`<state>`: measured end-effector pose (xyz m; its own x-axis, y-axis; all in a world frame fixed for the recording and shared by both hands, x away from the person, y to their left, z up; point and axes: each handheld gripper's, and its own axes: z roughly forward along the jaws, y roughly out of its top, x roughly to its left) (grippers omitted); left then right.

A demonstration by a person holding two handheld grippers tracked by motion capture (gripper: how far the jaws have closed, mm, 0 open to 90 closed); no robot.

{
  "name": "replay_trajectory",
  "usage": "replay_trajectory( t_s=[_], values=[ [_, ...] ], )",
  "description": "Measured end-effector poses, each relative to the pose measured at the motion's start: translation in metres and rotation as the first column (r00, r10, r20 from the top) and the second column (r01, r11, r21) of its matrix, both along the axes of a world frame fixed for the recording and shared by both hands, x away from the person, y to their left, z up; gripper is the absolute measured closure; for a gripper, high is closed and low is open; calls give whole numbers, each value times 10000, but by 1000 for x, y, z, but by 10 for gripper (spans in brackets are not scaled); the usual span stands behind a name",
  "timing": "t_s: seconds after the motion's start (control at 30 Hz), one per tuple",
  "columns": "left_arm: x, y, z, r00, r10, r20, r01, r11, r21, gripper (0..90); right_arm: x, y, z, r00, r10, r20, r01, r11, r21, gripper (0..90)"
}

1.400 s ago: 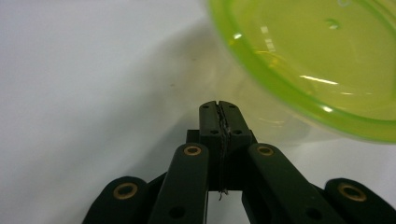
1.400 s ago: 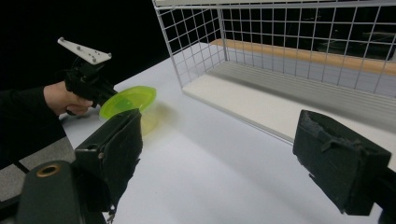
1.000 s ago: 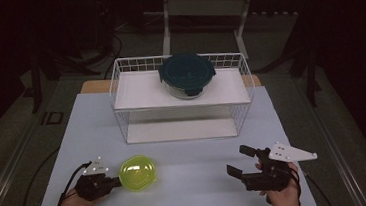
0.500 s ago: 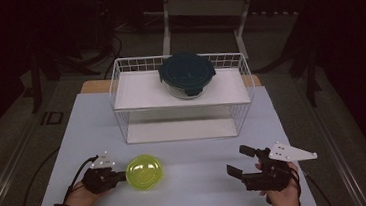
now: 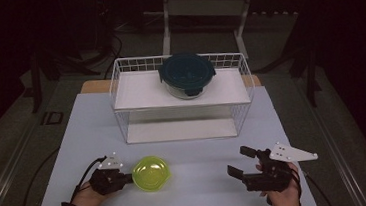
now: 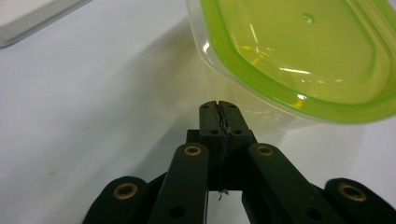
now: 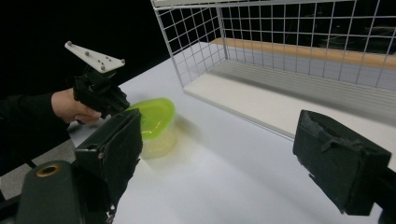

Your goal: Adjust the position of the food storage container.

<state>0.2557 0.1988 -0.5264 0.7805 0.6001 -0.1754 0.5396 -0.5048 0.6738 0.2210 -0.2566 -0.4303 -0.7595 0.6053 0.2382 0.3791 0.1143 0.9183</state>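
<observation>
The left tongs [image 5: 126, 177] lie low on the bench [image 5: 203, 181], their jaws pressed together with nothing between them. In the left gripper view the closed tips [image 6: 218, 112] sit right against the side of a small clear tub with a green lid [image 6: 299, 60], just under the lid's rim; whether they actually touch the wall is hard to tell. In the high view that tub [image 5: 151, 173] stands upright on the bench, directly in front of the left tongs' tips and on the side toward the right tongs.

The right tongs [image 5: 239, 163] are held a little above the bench, well apart from the tub, with their jaws wide apart and empty. In the right gripper view the two black pads [image 7: 116, 144] frame a bare stretch of bench, and the tub [image 7: 156, 126] shows beyond the left-hand pad, with the other hand and its tongs [image 7: 123, 106] just behind it.

Farther off from both tongs stands a white wire rack [image 5: 119, 88] with two shelves. A round dish with a dark teal lid [image 5: 187, 73] rests on its upper shelf, well away from either pair of tongs.
</observation>
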Motion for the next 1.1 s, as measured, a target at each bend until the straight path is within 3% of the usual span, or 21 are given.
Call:
replay_trajectory(
  t_s=[0.27,0.33,0.43,0.53,0.63,0.87,1.03,1.1],
  values=[
    [-4,-28,0,9971,-752,-91,752,9972,-43,884,-1,-1,0,10000,-50,24,50,10000,-11,153],
    [-3,-32,-1,9970,-768,-55,768,9969,145,884,-1,0,0,10000,-38,13,38,10000,-17,153],
    [1,-32,-2,9976,-685,-70,686,9976,99,885,-1,0,1,10000,-32,39,33,10000,-26,153],
    [7,-30,-3,9991,-418,23,418,9991,-63,885,-1,-1,0,10000,-43,43,43,10000,-10,153],
    [14,-30,-2,9996,-271,-58,268,9985,-476,885,-1,-1,0,10000,-49,35,49,10000,-25,153],
    [8,-41,-1,9981,-605,-115,600,9975,-377,885,0,-1,-1,10000,-41,62,41,10000,-59,153],
    [4,-55,1,9950,-978,-224,965,9939,-542,885,-1,0,-2,10000,-38,60,39,10000,-92,153],
    [2,-61,0,9938,-1094,-207,1085,9933,-405,885,-1,-1,-2,10000,-72,51,72,9999,-71,153]
  ],
)
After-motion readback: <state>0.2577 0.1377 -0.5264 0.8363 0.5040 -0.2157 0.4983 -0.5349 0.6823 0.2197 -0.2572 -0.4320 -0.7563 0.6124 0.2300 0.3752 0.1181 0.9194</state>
